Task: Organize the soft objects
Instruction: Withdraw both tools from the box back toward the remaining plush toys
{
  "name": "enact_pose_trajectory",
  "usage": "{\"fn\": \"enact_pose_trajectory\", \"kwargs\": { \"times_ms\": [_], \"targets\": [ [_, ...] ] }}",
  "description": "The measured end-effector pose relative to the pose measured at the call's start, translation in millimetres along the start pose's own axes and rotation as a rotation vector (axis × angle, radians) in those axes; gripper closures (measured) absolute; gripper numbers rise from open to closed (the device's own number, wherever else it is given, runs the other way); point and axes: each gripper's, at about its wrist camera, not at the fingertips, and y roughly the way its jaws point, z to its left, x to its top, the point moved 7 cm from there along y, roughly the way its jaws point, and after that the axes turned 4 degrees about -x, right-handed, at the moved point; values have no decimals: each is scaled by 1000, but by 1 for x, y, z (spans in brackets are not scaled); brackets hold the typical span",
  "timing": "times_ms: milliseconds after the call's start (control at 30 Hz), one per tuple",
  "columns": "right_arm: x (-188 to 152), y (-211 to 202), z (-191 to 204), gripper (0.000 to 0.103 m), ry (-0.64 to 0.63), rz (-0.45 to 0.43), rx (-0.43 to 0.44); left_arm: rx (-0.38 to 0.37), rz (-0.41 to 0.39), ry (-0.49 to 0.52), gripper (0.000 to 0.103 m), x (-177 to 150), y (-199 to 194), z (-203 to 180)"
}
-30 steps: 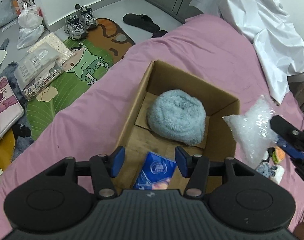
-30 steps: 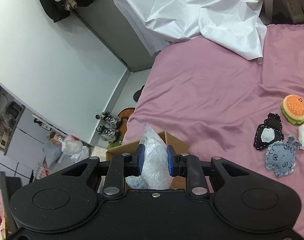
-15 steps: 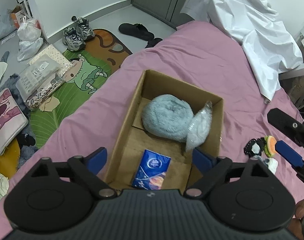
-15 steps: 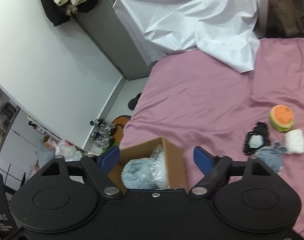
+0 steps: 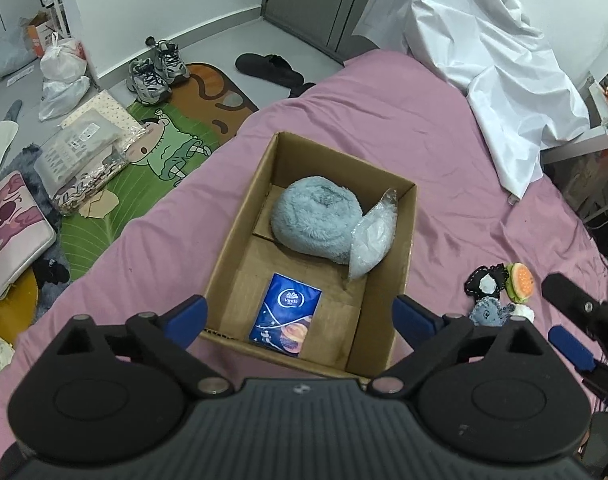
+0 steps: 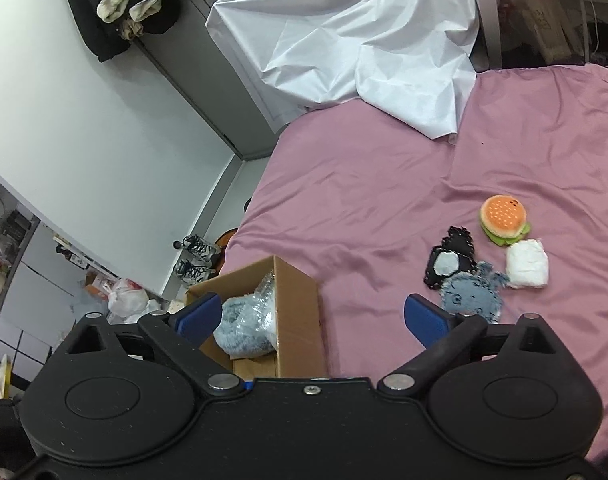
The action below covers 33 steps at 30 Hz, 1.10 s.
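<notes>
Both your grippers are empty and their jaws are opening wide, with nothing between them: the left gripper (image 5: 299, 316) hangs over the near end of the cardboard box (image 5: 408, 240), and the right gripper (image 6: 312, 316) frames the box's corner and bare pink bedsheet (image 6: 364, 184). The box sits mid-frame in the left view, and it already holds three soft things: the fluffy grey cushion (image 5: 316, 216) at the far end, the clear plastic bag (image 5: 372, 240) leaning between cushion and right wall (propped there, so it stays upright), and the blue tissue pack (image 5: 285, 314) flat on the near floor. Your remaining work lies at centre right of the right view: the burger toy (image 6: 503, 214), black patch (image 6: 448, 260), grey plush (image 6: 470, 294) and white bundle (image 6: 527, 265), clustered touching one another on the sheet, probably for the right gripper, which is closest
</notes>
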Motion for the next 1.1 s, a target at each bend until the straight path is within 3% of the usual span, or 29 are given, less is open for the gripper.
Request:
{"fn": "enact_pose_trajectory", "kwargs": {
  "times_ms": [333,567,967,1100],
  "targets": [
    [-7,-24,-31,0,-14,-19,22,-26,-39,12,1,-6,-14,-21],
    [-6,-45,-60,0,-47,-93,0,-84,-43,42,0,-16,-12,-53],
    [-6,-58,-100,0,-133,-72,-98,-142,-53,49,0,-35,1,-87],
    [-5,-62,-114,0,-156,-60,-116,-142,-103,50,0,-38,0,-96]
  ]
}}
